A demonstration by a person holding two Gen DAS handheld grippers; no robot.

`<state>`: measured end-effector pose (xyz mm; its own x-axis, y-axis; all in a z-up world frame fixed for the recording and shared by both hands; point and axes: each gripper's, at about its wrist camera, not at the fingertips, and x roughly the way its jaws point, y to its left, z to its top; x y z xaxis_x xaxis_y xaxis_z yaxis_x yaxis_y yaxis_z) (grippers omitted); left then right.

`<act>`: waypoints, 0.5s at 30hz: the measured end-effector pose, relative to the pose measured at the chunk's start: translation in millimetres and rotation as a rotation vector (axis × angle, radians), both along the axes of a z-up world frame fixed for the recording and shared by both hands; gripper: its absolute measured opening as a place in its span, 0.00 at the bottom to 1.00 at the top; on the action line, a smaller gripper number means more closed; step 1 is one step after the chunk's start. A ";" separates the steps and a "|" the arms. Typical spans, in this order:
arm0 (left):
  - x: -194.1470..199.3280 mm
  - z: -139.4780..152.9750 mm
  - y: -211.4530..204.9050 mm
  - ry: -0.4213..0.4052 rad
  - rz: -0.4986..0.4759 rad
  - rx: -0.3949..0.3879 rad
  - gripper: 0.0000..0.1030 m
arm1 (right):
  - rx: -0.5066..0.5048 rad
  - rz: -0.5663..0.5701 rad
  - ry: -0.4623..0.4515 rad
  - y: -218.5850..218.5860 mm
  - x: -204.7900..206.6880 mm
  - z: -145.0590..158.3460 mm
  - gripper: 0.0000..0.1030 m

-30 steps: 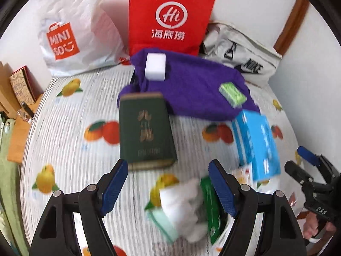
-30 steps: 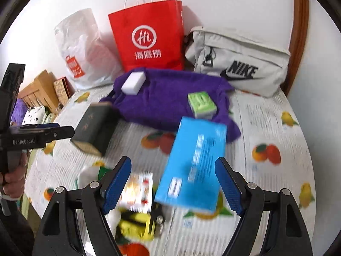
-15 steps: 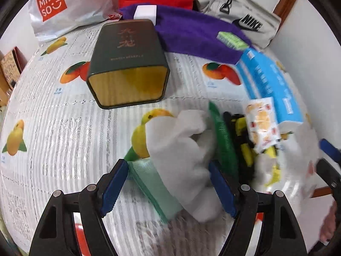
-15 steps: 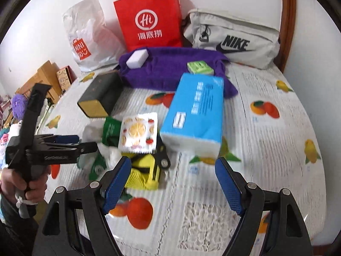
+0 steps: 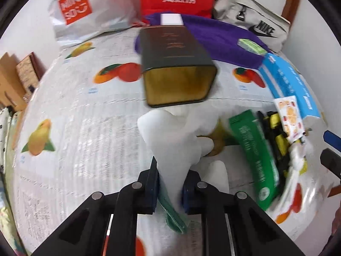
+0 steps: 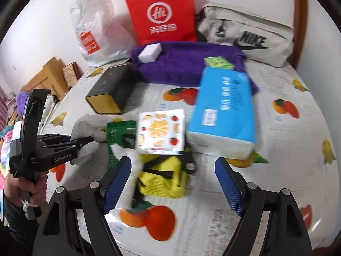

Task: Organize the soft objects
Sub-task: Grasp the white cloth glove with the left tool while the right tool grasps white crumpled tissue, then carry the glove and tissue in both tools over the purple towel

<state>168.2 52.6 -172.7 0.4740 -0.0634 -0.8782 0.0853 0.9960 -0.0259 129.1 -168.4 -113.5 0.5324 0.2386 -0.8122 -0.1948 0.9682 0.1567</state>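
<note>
My left gripper (image 5: 169, 183) is shut on a white glove with a green cuff (image 5: 172, 140), pinched near the cuff; it also shows in the right wrist view (image 6: 85, 128) at the left, held by the left gripper (image 6: 85, 140). My right gripper (image 6: 173, 183) is open and empty above a yellow pouch (image 6: 162, 177). A purple towel (image 6: 183, 64) lies at the back with a white sponge (image 6: 149, 52) and a green sponge (image 6: 217, 61) on it. A blue tissue pack (image 6: 223, 106) and a fruit-print packet (image 6: 162, 131) lie mid-table.
A dark green tin (image 5: 177, 64) lies on its side behind the glove. A green packet (image 5: 253, 157) lies to the right of the glove. A red paper bag (image 6: 162, 12), a white Miniso bag (image 6: 96, 32) and a grey Nike bag (image 6: 249, 34) stand along the back wall.
My left gripper came down over the white glove and closed on it. My right gripper drew back toward the table's near edge and stayed open.
</note>
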 end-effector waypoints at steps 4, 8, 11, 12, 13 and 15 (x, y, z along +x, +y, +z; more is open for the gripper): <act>-1.9 -2.0 5.8 -0.009 0.015 -0.035 0.16 | 0.023 0.066 0.026 22.5 1.3 -12.3 0.78; -3.0 -3.5 6.4 -0.015 0.012 -0.034 0.18 | -0.033 0.118 0.029 42.5 3.9 -23.9 0.54; -2.8 -3.3 8.6 -0.014 0.023 -0.053 0.18 | -0.064 0.143 0.027 49.8 4.4 -30.6 0.31; -2.9 -2.9 8.7 -0.015 0.025 -0.057 0.18 | -0.072 0.152 0.028 50.7 4.7 -32.4 0.22; -3.3 -2.8 8.6 -0.016 0.025 -0.059 0.18 | -0.073 0.157 0.027 51.0 3.8 -32.8 0.22; -4.6 -2.6 7.9 -0.017 0.020 -0.056 0.18 | -0.066 0.150 0.004 47.5 0.6 -29.0 0.22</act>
